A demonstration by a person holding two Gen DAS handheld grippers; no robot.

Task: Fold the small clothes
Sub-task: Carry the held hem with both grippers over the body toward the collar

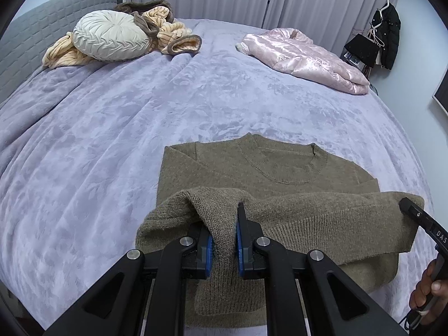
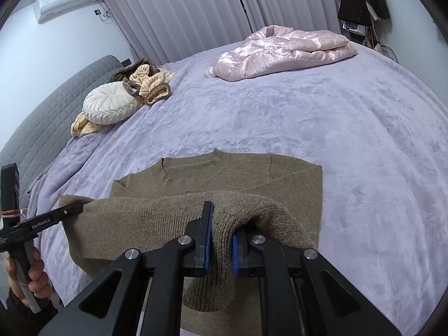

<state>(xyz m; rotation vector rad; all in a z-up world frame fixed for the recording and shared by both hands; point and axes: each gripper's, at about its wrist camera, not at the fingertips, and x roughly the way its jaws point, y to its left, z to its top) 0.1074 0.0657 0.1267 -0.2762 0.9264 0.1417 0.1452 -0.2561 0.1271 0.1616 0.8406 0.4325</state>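
An olive-brown knit sweater (image 1: 252, 168) lies on the lilac bedspread (image 1: 112, 128), collar away from me; it also shows in the right wrist view (image 2: 224, 173). Its ribbed bottom hem is lifted off the bed and hangs between the two grippers. My left gripper (image 1: 224, 235) is shut on the hem's left corner. My right gripper (image 2: 222, 235) is shut on the hem's right corner. Each gripper shows at the edge of the other's view, my right gripper (image 1: 411, 210) at the right and my left gripper (image 2: 70, 210) at the left.
A folded pink shiny jacket (image 1: 305, 58) lies at the far right of the bed. A round cream cushion (image 1: 109, 36) and striped peach clothes (image 1: 168, 28) lie at the far left by the grey headboard (image 1: 42, 28). Curtains hang behind. Dark clothes (image 1: 386, 33) hang at the right wall.
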